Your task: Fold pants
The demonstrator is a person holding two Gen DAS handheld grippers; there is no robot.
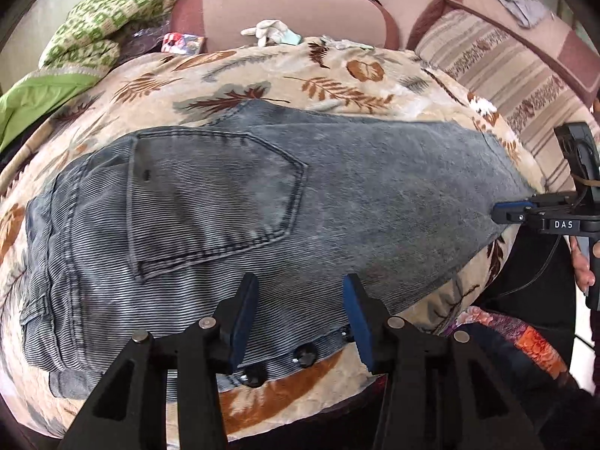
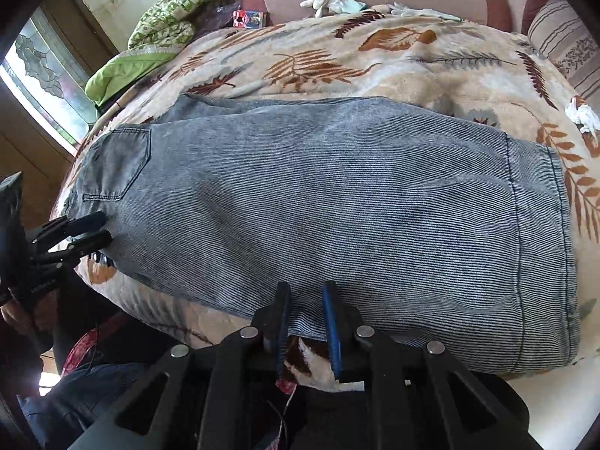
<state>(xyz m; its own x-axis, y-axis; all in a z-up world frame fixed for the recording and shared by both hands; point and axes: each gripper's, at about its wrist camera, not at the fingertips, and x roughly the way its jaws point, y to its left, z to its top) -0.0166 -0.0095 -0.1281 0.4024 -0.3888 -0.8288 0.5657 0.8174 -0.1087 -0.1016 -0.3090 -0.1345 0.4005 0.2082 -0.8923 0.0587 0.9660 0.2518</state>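
Grey-blue jeans [image 1: 337, 187] lie flat, folded lengthwise, on a leaf-patterned blanket [image 1: 318, 75], back pocket [image 1: 210, 195] facing up. My left gripper [image 1: 300, 281] hovers open over the waist's near edge, close to the dark buttons [image 1: 305, 354], with nothing between its blue pads. In the right wrist view the jeans [image 2: 337, 206] stretch from the waist at left to the hems at right. My right gripper [image 2: 305, 288] stands over the leg's near edge with a narrow gap, and the denim lies flat beneath it, not pinched. The left gripper [image 2: 101, 230] shows at the waist, the right gripper [image 1: 504, 213] at the leg's edge.
A green patterned quilt [image 1: 105, 26] is piled at the back left. White gloves [image 1: 268, 30] lie by the pink sofa back [image 1: 281, 11]. A striped cushion [image 1: 506, 63] lines the right side. A person's hand [image 1: 585, 266] holds the right gripper's handle. A window [image 2: 45, 82] is at left.
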